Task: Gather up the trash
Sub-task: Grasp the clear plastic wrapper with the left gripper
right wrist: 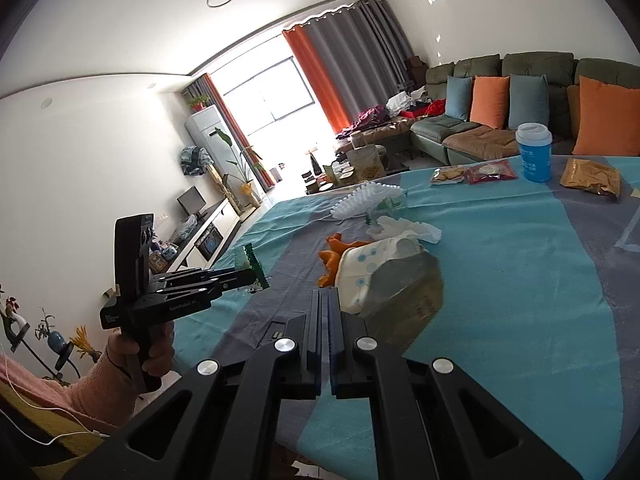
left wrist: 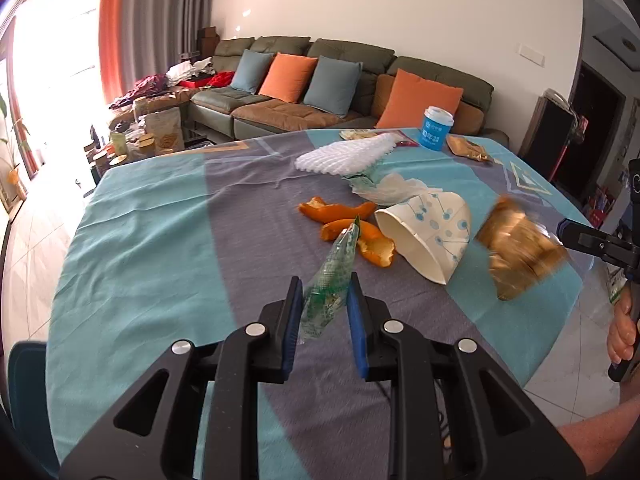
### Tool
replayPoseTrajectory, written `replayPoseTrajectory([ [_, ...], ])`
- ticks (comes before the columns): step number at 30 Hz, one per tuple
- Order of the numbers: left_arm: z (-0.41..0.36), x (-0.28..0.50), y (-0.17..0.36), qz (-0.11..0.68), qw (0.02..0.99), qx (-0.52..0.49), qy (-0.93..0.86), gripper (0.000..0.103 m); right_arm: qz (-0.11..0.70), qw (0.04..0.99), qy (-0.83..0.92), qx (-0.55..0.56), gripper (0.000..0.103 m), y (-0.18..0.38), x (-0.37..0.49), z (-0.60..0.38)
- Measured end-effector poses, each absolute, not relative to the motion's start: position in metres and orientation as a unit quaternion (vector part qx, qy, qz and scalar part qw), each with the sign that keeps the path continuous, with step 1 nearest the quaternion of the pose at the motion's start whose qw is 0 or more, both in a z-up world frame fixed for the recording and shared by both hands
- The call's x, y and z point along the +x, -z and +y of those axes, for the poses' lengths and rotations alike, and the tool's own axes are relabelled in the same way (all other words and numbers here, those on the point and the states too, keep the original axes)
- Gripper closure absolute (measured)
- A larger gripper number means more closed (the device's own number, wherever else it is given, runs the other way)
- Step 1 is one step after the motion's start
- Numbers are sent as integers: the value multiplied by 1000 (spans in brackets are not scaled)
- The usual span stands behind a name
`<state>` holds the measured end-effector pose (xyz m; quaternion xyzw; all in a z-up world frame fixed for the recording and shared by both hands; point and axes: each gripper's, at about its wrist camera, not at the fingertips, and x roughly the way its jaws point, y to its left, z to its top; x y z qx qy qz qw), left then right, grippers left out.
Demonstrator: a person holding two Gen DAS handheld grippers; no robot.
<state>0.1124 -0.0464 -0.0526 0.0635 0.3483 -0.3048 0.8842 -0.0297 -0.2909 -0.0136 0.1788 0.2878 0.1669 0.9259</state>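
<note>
The left gripper (left wrist: 324,300) holds a green wrapper (left wrist: 330,276) between slightly parted jaws, its long axis running forward. The right gripper (right wrist: 325,300) has jaws closed on a gold wrapper (right wrist: 404,296) (blurred), hanging right of them; orange peels (left wrist: 352,226) lie just ahead of the left jaws on the tabletop (left wrist: 160,240).

daylight from window (right wrist: 268,100) | glare blown out | fisheye-bent edges | gold wrapper (left wrist: 520,248) motion-blurred

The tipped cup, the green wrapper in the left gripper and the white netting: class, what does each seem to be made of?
Tipped cup: apparently paper, matte white with blue print and a thin, slightly bent rim. Green wrapper in the left gripper: thin, glossy, see-through plastic film. White netting: probably foam mesh, soft-looking and puffy.
</note>
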Motion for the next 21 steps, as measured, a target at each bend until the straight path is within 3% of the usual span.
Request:
replayPoseTrajectory([
  [6,-21,102,47,345,892,51,288,80,291,929,-170,154,101,10,-22,-273],
  [8,-14,100,47,345,893,46,286,80,289,936,-136,148,96,10,-22,-277],
  [9,-11,100,48,346,893,44,285,80,289,939,-118,146,92,11,-23,-278],
  [11,-8,99,49,348,893,43,283,80,299,939,-88,144,56,15,-21,-282],
  [17,-8,98,50,351,891,38,286,80,330,936,-68,105,44,37,-13,-267],
  [21,-8,98,53,353,890,38,286,80,343,931,-57,113,43,48,-9,-265],
])
